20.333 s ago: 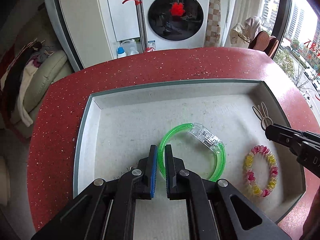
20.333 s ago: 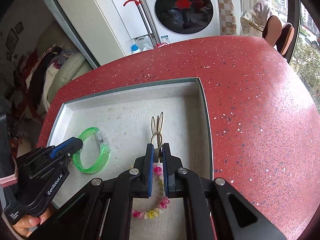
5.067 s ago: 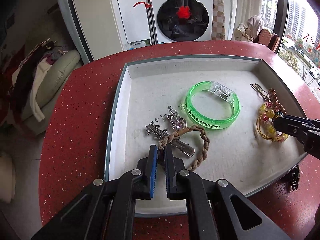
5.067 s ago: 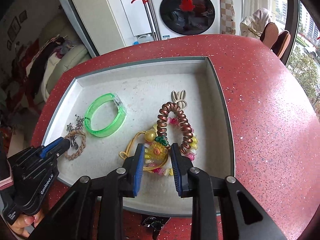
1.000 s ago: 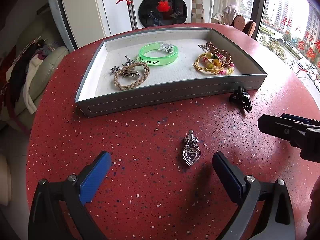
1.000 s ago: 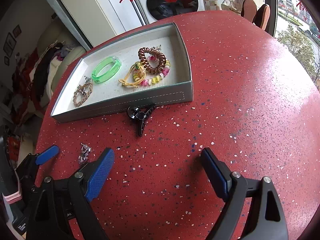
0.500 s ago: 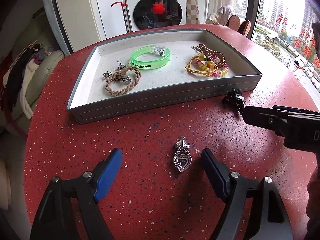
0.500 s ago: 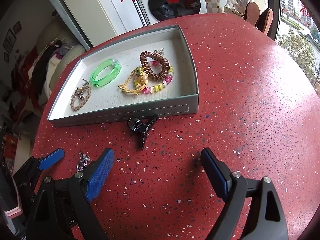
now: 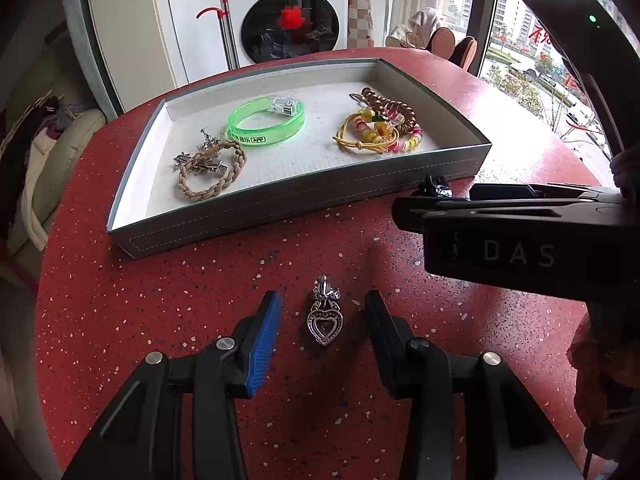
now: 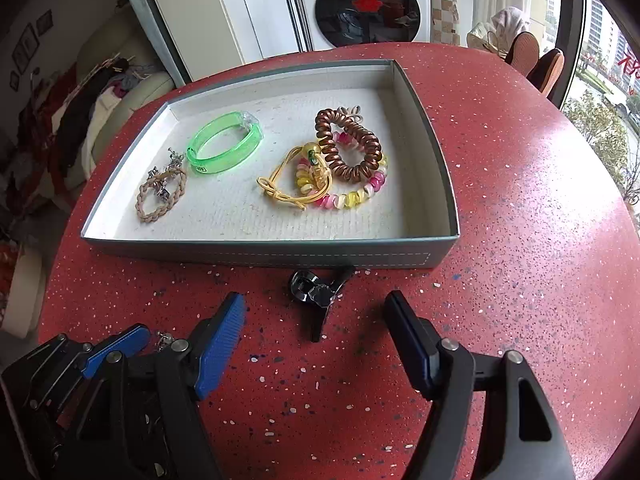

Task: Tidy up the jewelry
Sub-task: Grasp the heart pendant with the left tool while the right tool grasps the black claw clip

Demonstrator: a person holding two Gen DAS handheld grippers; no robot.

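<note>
A silver heart pendant (image 9: 325,313) lies on the red table between the open jaws of my left gripper (image 9: 323,309), untouched. A black hair claw (image 10: 318,293) lies just in front of the grey tray (image 10: 264,257), between and ahead of the open fingers of my right gripper (image 10: 316,312). The tray (image 9: 280,209) holds a green bangle (image 9: 266,126), a braided bracelet (image 9: 212,174) over silver clips, a yellow cord, a beaded bracelet (image 10: 348,196) and a brown coil hair tie (image 10: 347,147). The claw is mostly hidden behind the right gripper in the left wrist view (image 9: 436,189).
The round red speckled table (image 10: 520,208) surrounds the tray. A washing machine (image 9: 292,12) stands behind it. A sofa with clothes (image 10: 100,92) is at the left. Chairs (image 10: 532,56) and a window are at the right.
My left gripper has moved forward and narrowed around the pendant. My right gripper has moved closer to the black hair claw, staying open wide.
</note>
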